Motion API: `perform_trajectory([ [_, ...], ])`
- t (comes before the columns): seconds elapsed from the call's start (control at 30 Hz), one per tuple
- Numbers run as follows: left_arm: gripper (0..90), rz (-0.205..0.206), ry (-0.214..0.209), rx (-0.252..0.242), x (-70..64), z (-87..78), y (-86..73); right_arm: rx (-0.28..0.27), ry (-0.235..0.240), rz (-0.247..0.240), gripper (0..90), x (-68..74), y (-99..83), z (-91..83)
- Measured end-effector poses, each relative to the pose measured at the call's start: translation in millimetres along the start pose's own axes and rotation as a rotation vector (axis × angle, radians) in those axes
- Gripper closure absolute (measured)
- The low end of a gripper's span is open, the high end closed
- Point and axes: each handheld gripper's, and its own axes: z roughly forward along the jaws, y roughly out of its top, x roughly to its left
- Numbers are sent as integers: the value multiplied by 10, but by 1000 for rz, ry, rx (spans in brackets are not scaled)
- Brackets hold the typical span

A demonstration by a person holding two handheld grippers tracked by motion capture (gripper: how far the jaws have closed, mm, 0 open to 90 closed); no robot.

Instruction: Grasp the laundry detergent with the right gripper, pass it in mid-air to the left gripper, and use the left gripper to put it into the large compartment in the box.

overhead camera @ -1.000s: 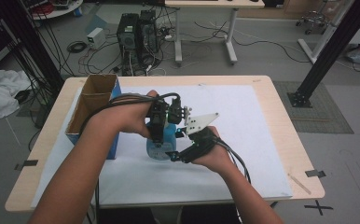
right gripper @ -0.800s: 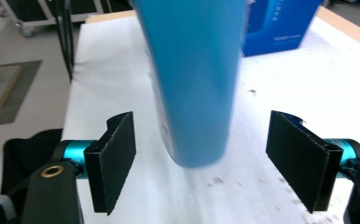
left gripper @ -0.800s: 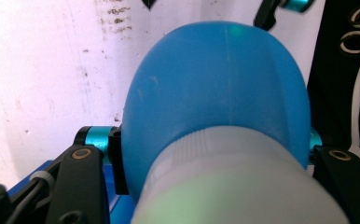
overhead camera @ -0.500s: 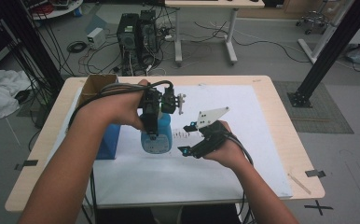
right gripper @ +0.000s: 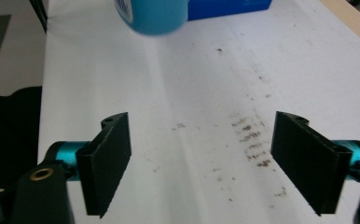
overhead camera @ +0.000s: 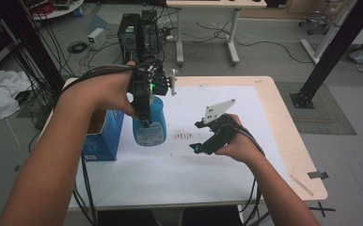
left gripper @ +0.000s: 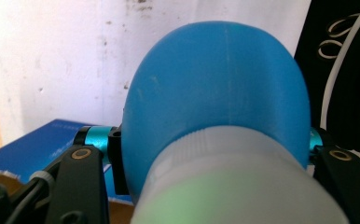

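Note:
A blue plastic bottle (overhead camera: 149, 126) with a pale cap hangs above the white sheet, and my left gripper (overhead camera: 144, 113) is shut on its upper body from above. In the left gripper view the bottle (left gripper: 215, 93) bulges out between both jaws, its label end pointing down at the sheet. My right gripper (overhead camera: 198, 137) hovers open to the bottle's right, nothing between its jaws. Seen from my right gripper (right gripper: 211, 163), a patch of brown stain marks (right gripper: 250, 135) lies on the sheet below, with the bottle's base (right gripper: 152, 14) farther off.
A blue cardboard box (overhead camera: 102, 136) stands at the table's left side, close behind the bottle. A white sheet (overhead camera: 179, 174) covers most of the wooden table (overhead camera: 302, 155). The stain marks (overhead camera: 183, 136) lie mid-sheet. Computer towers and cables sit on the floor beyond.
My left gripper has raised the bottle off the sheet and carried it slightly left. The right gripper has drawn away from the bottle to the right.

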Motion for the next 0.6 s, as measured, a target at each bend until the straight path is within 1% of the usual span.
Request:
perform_trajectory([
  [0.03, 401, -25, 5, 0, 44, -77, -45, 27, -5, -7, 186, -21, 18, -20],
  [0.07, 400, -25, 5, 0, 44, -77, -45, 27, -5, -7, 186, -21, 18, -20],
  [0.1, 400, -36, 3, 7, 64, -116, -63, 39, -2, -11, 168, -27, 27, -23],
  [0.13, 400, -48, 2, 4, 73, -135, -78, 63, -10, -9, 127, -30, 39, -20],
  [0.17, 400, -48, 2, 4, 73, -135, -78, 63, -10, -9, 127, -30, 39, -20],
  [0.2, 400, -48, 2, 4, 73, -135, -78, 81, -12, -8, 127, -36, 45, -18],
  [0.23, 400, -81, 1, 4, 120, -224, -128, 81, -12, -8, 127, -36, 45, -18],
  [0.27, 400, -94, 2, 3, 138, -254, -146, 130, -10, -18, 127, -46, 70, -22],
  [0.33, 400, -125, 1, -3, 178, -317, -188, 168, -4, -27, 127, -49, 91, -29],
  [0.4, 399, -179, -4, -15, 215, -381, -240, 211, 3, -30, 125, -54, 110, -35],
  [0.43, 399, -179, -4, -15, 215, -381, -240, 211, 3, -30, 125, -54, 110, -35],
  [0.47, 399, -179, -4, -15, 215, -381, -240, 230, 11, -32, 125, -60, 117, -38],
  [0.5, 399, -262, -5, -30, 268, -484, -323, 230, 11, -32, 125, -60, 117, -38],
  [0.53, 399, -289, -5, -30, 288, -520, -352, 297, 12, -41, 126, -84, 133, -42],
  [0.6, 399, -340, -2, -39, 321, -572, -408, 345, 20, -50, 126, -98, 140, -33],
])
